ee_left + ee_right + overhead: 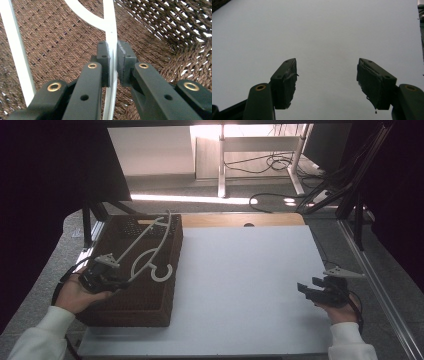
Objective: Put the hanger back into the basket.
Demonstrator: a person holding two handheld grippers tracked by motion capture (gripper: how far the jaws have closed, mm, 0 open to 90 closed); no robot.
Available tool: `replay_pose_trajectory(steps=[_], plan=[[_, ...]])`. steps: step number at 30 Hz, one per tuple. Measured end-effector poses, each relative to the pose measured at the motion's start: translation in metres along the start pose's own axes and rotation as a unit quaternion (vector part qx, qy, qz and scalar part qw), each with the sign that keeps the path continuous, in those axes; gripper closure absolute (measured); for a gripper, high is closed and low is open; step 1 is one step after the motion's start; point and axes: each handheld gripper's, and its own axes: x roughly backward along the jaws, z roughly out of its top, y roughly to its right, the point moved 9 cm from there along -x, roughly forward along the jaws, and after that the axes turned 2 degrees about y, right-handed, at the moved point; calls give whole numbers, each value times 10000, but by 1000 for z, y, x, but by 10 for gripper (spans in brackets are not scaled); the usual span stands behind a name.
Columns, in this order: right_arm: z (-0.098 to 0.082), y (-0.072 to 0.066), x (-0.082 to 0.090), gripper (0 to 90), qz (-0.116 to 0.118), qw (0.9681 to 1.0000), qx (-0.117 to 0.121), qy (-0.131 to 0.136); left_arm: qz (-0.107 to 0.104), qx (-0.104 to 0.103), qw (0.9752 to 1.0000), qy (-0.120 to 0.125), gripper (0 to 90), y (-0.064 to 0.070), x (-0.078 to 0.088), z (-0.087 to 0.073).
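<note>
The left gripper (113, 62) is pinching a thin arm of a white plastic clothes hanger (110, 27); its two black pads press on the white bar from both sides, and the bar runs straight down between them. In the high view this left gripper (117, 279) is at the left side of the worktop, held by the person's left hand (75, 295), over the near part of a dark brown woven basket (130, 312). The clothes hanger (145, 245) lies tilted above the basket: its hook curls near the right edge of the basket, and its long arms reach up toward the far corner. In the left gripper view, the brown weave of the basket floor (62, 37) is behind the hanger, and the basket wall (180, 27) rises at the right with small light gaps in it.

The right gripper (327, 83) has its jaws spread wide, with nothing between them. Its pads look worn at the edges. Below it is the plain white board (319, 32) that covers the worktop. In the high view the right gripper (312, 290) is near the right edge of the white board (240, 285), held by the person's right hand (340, 310), well apart from the basket and the hanger. Both sleeves are white.
</note>
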Motion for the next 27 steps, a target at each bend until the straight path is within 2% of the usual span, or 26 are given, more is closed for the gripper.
replay_pose_trajectory(steps=[12,25,27], plan=[[0,0,0,329,-6,10000,-3,3,-101,20,9999,-40,820,0,-4,-2],[0,1,0,329,-5,10000,-6,-8,-301,-73,9995,-100,816,0,-8,-4],[0,1,0,328,-7,10000,-10,-12,-161,-121,9998,92,758,-2,-7,-1]])
